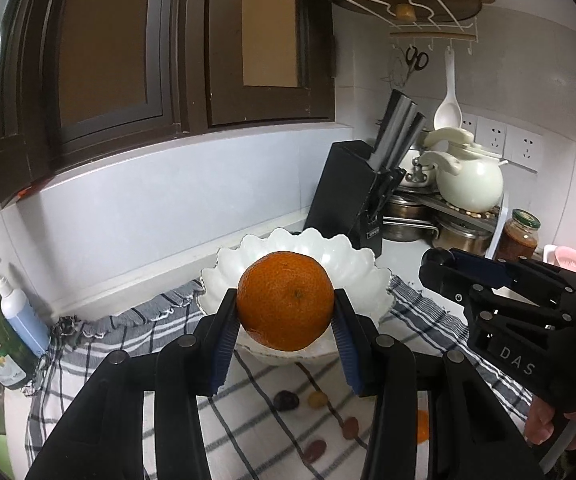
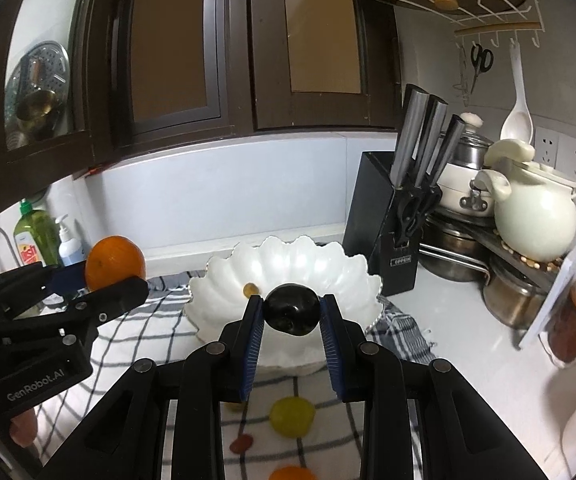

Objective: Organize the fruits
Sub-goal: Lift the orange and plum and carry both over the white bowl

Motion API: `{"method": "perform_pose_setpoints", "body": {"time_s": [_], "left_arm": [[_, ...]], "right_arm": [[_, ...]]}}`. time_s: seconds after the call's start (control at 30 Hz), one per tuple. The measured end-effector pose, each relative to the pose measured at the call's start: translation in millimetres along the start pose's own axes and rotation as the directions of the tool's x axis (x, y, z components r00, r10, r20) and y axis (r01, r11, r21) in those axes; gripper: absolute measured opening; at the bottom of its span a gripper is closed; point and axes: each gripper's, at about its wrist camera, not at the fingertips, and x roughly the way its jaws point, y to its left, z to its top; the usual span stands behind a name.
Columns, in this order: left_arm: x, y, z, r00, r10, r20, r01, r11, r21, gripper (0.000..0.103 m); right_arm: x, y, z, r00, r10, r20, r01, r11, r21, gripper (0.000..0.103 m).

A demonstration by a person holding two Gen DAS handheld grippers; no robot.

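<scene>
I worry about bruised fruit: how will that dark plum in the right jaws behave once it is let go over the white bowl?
The dark plum looks round and glossy, so it will probably roll down the scalloped white bowl toward the small fruit inside. Its shiny skin may slip between the jaws.

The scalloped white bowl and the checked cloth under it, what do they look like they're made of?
The bowl looks like glossy milk glass or glazed ceramic: smooth pearly sheen, bright highlights on its scalloped rim. Which one, the look leaves open. The cloth looks like matte woven cotton, with a soft checked weave and a frayed fringed edge.
</scene>
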Motion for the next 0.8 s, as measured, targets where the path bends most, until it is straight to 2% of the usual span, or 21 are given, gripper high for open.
{"method": "perform_pose_setpoints", "body": {"time_s": [0.13,0.4,0.6,0.8], "left_arm": [[12,6,9,1.0,0.01,-0.006,-0.01,1.0,0.007,0.045],[49,16,25,0.998,0.0,-0.07,0.0,1.0,-0.004,0.045],[80,21,34,0.992,-0.006,-0.123,0.003,1.0,-0.024,0.045],[117,25,36,0.979,-0.019,-0.203,0.011,0.999,-0.037,0.045]], "right_arm": [[15,0,9,1.0,0.001,-0.008,-0.001,1.0,-0.009,0.03],[51,-8,24,0.999,0.002,-0.053,-0.002,1.0,-0.007,0.03],[87,-15,30,0.992,0.003,-0.128,-0.003,1.0,-0.004,0.03],[125,-20,29,0.977,0.001,-0.213,0.001,1.0,0.009,0.03]]}}
